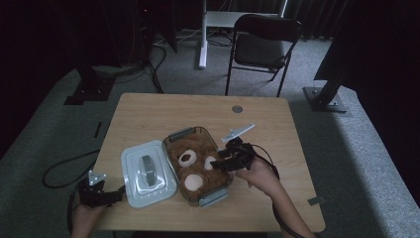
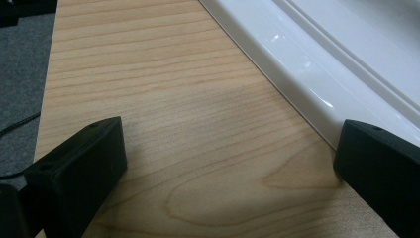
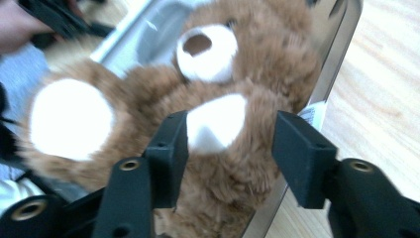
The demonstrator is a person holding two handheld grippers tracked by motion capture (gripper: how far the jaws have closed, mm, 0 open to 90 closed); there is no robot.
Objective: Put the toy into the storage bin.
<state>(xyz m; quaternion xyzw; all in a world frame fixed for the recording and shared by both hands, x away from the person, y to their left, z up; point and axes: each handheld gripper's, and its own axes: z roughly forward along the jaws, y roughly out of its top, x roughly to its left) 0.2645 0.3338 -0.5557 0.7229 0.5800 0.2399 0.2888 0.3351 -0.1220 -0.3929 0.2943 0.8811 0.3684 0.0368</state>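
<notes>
A brown teddy bear (image 1: 195, 166) with a white muzzle and white paws lies in a clear container (image 1: 214, 197) with grey handles on the wooden table (image 1: 148, 114). My right gripper (image 1: 220, 163) hovers over the container's right side. In the right gripper view its jaws (image 3: 230, 144) stand apart around a white paw (image 3: 215, 121) of the bear (image 3: 267, 59) without squeezing it; the container rim (image 3: 337, 64) runs along the right. The white lid (image 1: 148, 173) lies left of the container. My left gripper (image 1: 116, 194) rests open at the lid's near left corner, its jaws (image 2: 228, 163) over bare wood (image 2: 173, 99) beside the lid's edge (image 2: 307, 64).
A round grommet (image 1: 237, 108) sits near the table's far edge. A black chair (image 1: 262, 44) and a white desk leg (image 1: 202, 34) stand beyond the table. Black stand bases (image 1: 324, 96) and cables (image 1: 64, 168) lie on the grey carpet.
</notes>
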